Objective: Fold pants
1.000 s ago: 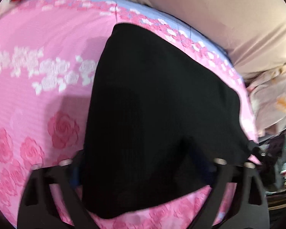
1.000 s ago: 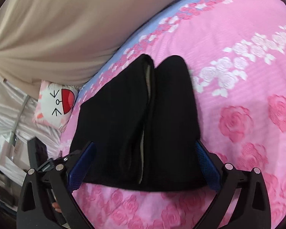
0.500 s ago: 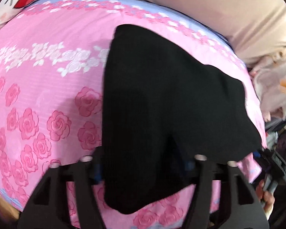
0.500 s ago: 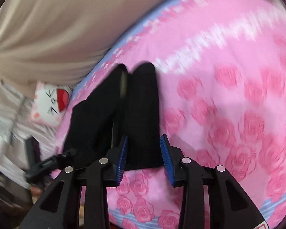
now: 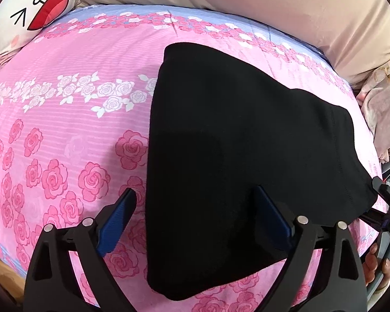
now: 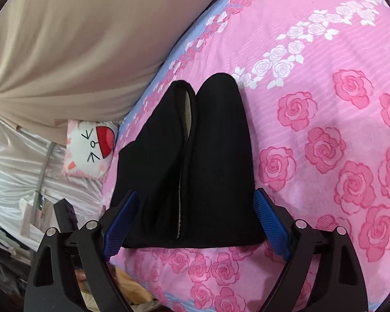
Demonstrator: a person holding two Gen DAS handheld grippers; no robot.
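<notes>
No readable text, label, brand or number shows in either view.

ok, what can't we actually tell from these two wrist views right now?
- Left wrist view: the near end of the black pants lies between the opening jaws of the left gripper; contact is unclear, dark on dark.
- Left wrist view: the right gripper is cut off at the right edge.
- Right wrist view: the pale lining is mostly hidden inside the fold.
- Either view: how many layers are stacked.

My bed's pink rose-print sheet (image 5: pixel 65 135), bordered in blue at its far edge. A cartoon-face cushion (image 5: pixel 31 13) sits off the sheet's corner, and a beige curtain (image 6: pixel 78 39) hangs just beyond it.
</notes>
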